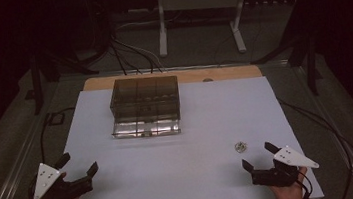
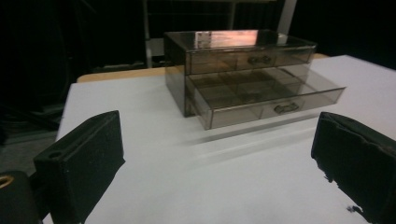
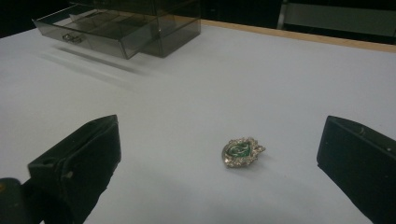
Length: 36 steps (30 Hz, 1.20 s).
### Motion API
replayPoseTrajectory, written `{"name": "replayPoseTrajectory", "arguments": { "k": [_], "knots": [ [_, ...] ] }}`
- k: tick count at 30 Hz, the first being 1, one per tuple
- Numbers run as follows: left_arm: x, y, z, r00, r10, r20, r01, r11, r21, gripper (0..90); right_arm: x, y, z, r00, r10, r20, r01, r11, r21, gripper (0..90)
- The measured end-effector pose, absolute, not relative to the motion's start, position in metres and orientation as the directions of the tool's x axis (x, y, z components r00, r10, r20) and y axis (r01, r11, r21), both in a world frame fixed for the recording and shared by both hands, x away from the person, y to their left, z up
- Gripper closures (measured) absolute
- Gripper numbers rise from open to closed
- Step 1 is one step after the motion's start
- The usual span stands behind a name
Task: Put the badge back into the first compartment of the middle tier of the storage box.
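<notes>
A smoky clear drawer box stands at the back middle of the white table sheet, its lower drawer pulled out toward me. In the left gripper view the box and its drawer lie ahead, well beyond the jaws. A small silver brooch with a green centre lies on the sheet at the right, just ahead of my right gripper, which is open and empty. The brooch lies ahead of that gripper's spread jaws in its own view. My left gripper rests open at the near left corner.
A wooden table edge shows behind the sheet. Cables and a white metal stand sit on the dark floor beyond. In the right gripper view the drawer box is far off at upper left. Bare sheet lies between the grippers.
</notes>
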<state>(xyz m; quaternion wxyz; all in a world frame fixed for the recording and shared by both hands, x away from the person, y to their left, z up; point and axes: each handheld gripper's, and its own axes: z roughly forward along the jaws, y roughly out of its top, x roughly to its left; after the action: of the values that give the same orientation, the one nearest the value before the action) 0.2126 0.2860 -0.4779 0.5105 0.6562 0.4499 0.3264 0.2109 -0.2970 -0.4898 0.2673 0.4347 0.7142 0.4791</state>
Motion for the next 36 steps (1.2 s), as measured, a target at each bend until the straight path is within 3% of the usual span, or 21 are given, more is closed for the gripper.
{"name": "replayPoseTrajectory", "arguments": {
  "k": [24,36],
  "knots": [
    [0.219,0.281,-0.487,0.351,0.936,0.042,0.29,-0.151,0.945,0.5,0.219,-0.296,-0.488,-0.418,0.908,-0.011,0.397,0.194,0.897,0.0],
    [0.221,0.281,-0.49,0.331,0.943,0.021,0.315,-0.132,0.94,0.5,0.234,-0.293,-0.48,-0.412,0.911,-0.002,0.446,0.204,0.872,0.0]
  ]
}}
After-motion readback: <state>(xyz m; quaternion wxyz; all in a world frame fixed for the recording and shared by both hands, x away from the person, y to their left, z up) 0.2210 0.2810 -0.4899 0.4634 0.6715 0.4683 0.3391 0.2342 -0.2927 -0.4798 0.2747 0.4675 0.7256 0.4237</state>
